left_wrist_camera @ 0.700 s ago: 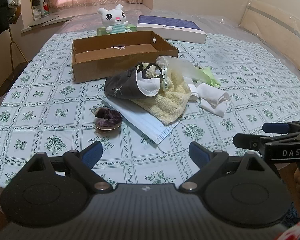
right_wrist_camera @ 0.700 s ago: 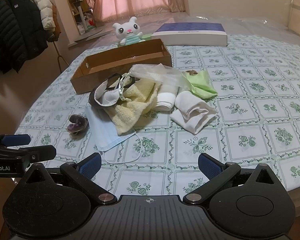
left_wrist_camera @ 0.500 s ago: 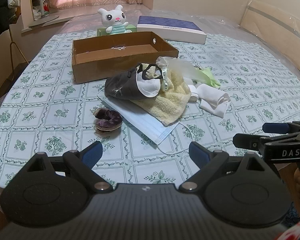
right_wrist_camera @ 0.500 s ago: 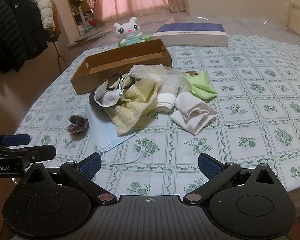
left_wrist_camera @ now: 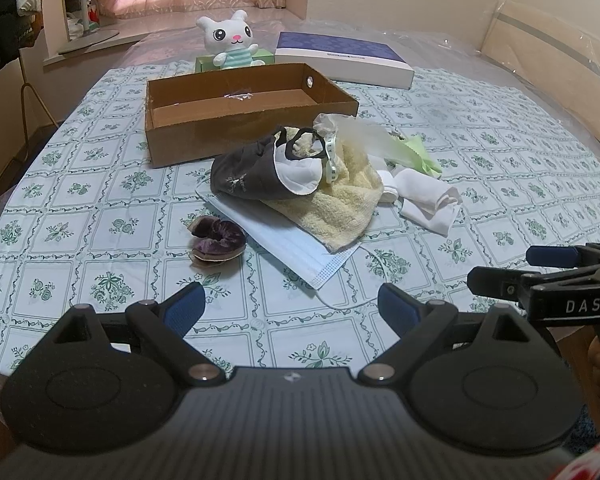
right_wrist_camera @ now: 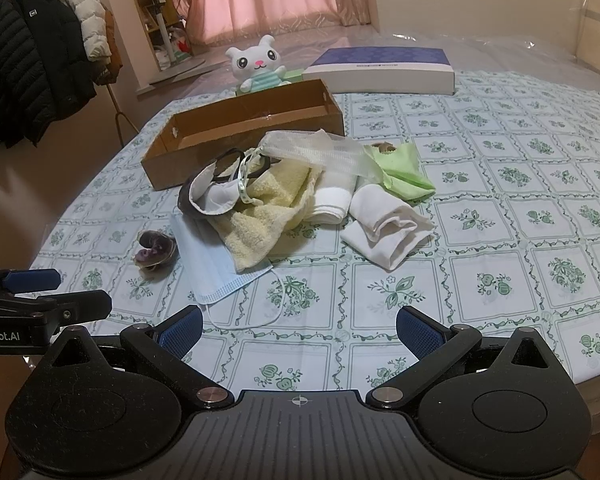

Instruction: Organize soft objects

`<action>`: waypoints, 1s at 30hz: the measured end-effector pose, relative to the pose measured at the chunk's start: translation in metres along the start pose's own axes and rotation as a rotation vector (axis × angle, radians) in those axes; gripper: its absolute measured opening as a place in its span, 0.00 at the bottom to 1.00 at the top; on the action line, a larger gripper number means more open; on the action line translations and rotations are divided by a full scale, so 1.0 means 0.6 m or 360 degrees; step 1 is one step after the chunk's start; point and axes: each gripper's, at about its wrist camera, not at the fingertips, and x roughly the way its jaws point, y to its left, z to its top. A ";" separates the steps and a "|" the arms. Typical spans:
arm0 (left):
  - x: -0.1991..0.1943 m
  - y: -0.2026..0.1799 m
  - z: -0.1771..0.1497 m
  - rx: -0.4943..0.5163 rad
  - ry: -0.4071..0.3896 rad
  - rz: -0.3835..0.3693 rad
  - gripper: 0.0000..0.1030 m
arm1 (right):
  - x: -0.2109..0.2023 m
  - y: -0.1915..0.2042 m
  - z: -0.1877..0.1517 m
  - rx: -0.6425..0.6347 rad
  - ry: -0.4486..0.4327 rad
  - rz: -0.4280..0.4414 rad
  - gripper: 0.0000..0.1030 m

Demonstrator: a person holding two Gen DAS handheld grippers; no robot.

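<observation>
At the desk's near edge both claws hang wide, holding nothing: left claw [left_wrist_camera: 288, 306], right claw [right_wrist_camera: 298, 326]. Pile of soft objects [left_wrist_camera: 332, 196] lies ahead, mid-desk; purple scrunchie [left_wrist_camera: 217, 240] nearer the left. Empty cardboard box [left_wrist_camera: 228, 128] beyond. Only the right view shows the coat rack [right_wrist_camera: 28, 64].

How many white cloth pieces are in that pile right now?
2 that show: a folded white towel against the yellow towel, and a rolled white cloth on the pile's outer edge, near the green cloth. More may lie hidden underneath.
</observation>
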 end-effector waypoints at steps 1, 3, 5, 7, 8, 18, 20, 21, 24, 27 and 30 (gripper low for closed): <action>0.000 0.000 0.000 0.0000 0.0001 0.0001 0.90 | 0.000 0.000 0.000 0.0000 -0.0001 0.0001 1.00; -0.001 0.001 0.000 -0.0001 0.0001 0.0003 0.90 | 0.000 0.000 0.001 -0.0001 -0.0001 0.0000 1.00; -0.002 0.001 0.000 -0.0001 0.0002 0.0001 0.90 | 0.000 0.000 0.000 -0.0001 0.0001 0.0001 1.00; -0.001 0.001 0.000 0.0000 0.0001 0.0003 0.90 | -0.001 0.000 0.002 -0.0001 0.0000 0.0000 0.99; -0.001 0.001 0.000 0.0000 0.0001 0.0001 0.90 | -0.001 0.000 0.001 0.0000 0.0000 -0.0001 1.00; -0.001 0.001 0.000 -0.0002 0.0002 0.0002 0.90 | -0.002 0.000 0.003 0.0000 0.0000 -0.0001 1.00; -0.002 0.001 0.000 -0.0002 0.0001 0.0003 0.90 | -0.002 0.000 0.004 0.0000 0.0001 -0.0002 1.00; -0.002 0.001 0.000 -0.0002 0.0002 0.0001 0.90 | -0.002 0.000 0.004 0.0001 0.0000 -0.0002 1.00; -0.002 0.001 0.000 -0.0001 0.0002 0.0002 0.90 | -0.002 0.000 0.005 0.0002 -0.0001 -0.0002 1.00; -0.002 0.001 0.000 -0.0001 0.0004 0.0002 0.90 | -0.001 0.000 0.003 0.0001 0.0000 -0.0001 1.00; -0.001 0.001 0.000 -0.0002 0.0001 0.0002 0.90 | 0.000 -0.001 0.003 0.0001 -0.0002 0.0000 1.00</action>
